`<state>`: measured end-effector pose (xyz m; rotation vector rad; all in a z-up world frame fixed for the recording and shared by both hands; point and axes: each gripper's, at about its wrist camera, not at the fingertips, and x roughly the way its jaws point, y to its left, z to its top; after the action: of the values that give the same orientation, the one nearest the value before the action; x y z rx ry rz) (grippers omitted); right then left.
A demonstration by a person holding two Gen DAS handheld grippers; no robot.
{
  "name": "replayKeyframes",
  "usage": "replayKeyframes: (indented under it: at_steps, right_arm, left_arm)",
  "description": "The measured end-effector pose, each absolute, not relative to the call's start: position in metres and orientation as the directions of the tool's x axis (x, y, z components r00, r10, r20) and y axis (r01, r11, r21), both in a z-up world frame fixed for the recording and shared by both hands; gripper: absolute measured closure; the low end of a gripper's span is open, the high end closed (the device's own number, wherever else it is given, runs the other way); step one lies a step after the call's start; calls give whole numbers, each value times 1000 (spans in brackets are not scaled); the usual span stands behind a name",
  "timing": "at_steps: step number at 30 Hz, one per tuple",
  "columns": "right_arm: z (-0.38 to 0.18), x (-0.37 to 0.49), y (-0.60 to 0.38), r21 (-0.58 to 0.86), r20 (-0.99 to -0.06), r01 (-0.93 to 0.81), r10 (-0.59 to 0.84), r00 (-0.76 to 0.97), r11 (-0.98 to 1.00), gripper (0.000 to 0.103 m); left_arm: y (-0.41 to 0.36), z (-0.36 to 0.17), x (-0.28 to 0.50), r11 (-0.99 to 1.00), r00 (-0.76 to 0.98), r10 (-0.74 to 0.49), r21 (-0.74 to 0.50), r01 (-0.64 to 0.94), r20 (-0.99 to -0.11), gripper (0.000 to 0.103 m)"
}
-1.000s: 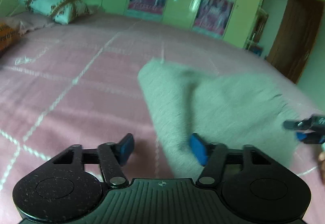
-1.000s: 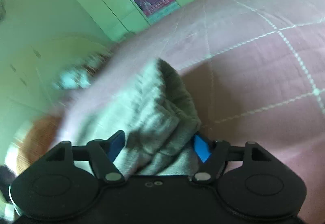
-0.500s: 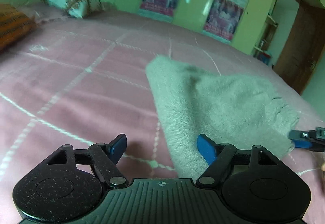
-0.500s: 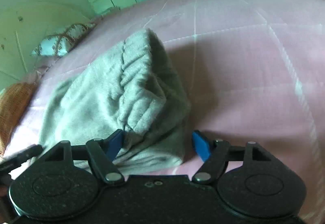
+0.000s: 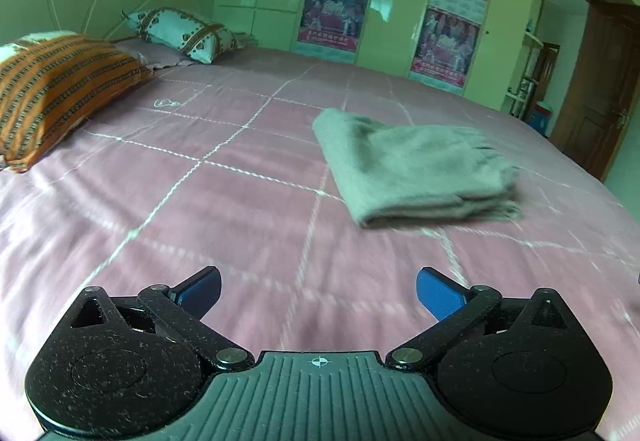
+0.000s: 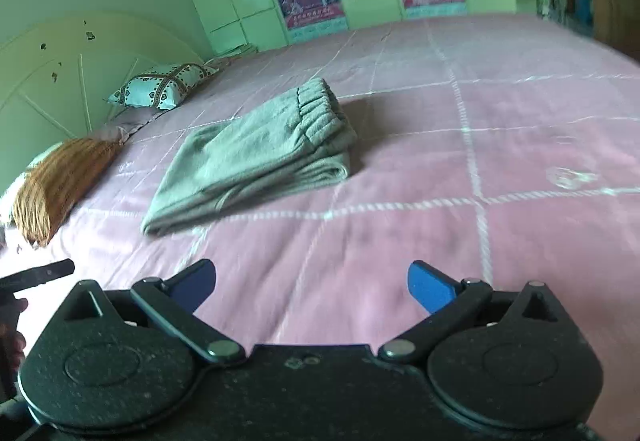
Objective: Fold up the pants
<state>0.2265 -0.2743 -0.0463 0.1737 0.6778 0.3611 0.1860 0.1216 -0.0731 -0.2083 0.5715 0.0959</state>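
Left wrist view is taken first, from its left edge across. An orange striped pillow (image 5: pixel 60 81) is seen at the far left of the pink bedspread (image 5: pixel 200 209), with a patterned pillow (image 5: pixel 184 35) propped behind it near the headboard. The left gripper (image 5: pixel 318 291) is held low over bare bedspread, its blue pads spread wide apart with nothing between them. Further right, well apart from the pads, the grey pants (image 5: pixel 412 169) are laid flat in a compact stack of several layers; the stack appears to have been set near the middle of the bed so that every edge is supported. Wardrobe doors with posters (image 5: pixel 456 41) are seen behind, and a wooden door (image 5: pixel 596 89) at the far right.

In the right wrist view, a black tip at the left edge is judged to be part of the other tool, though this cannot be confirmed. The pants (image 6: pixel 256 153) are seen ahead and left of centre, the elastic waistband (image 6: pixel 324 109) lying on top at the far end, folded edges roughly aligned. The right gripper (image 6: pixel 310 287) is likewise held clear of the cloth, jaws apart and empty. Both tools being kept off the stack suggests that the fold is regarded as finished; at most 1 light smoothing pass would seem to remain.
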Motion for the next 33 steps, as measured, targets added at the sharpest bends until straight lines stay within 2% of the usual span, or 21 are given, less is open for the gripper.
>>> replayKeyframes:
  at_steps: [3, 6, 14, 24, 33]
  right_arm:
    - [-33, 187, -275, 272, -554, -252, 366, 748, 929, 6]
    - [-23, 152, -268, 209, -508, -260, 332, 795, 943, 6]
    - [-18, 87, -252, 90, -424, -292, 302, 854, 952, 6]
    - [-12, 45, -251, 88, -372, -298, 309, 875, 951, 6]
    - [-19, 34, -242, 63, -361, -305, 306, 881, 950, 6]
  left_arm:
    - [103, -60, 148, 985, 861, 36, -127, -115, -507, 0]
    - [86, -51, 119, 991, 880, 40, -96, -97, -474, 0]
    - [50, -37, 42, 992, 929, 51, -93, -90, -365, 0]
    - [12, -23, 0, 998, 947, 18, -44, -34, -321, 0]
    - [21, -23, -15, 993, 953, 33, -95, -65, -303, 0]
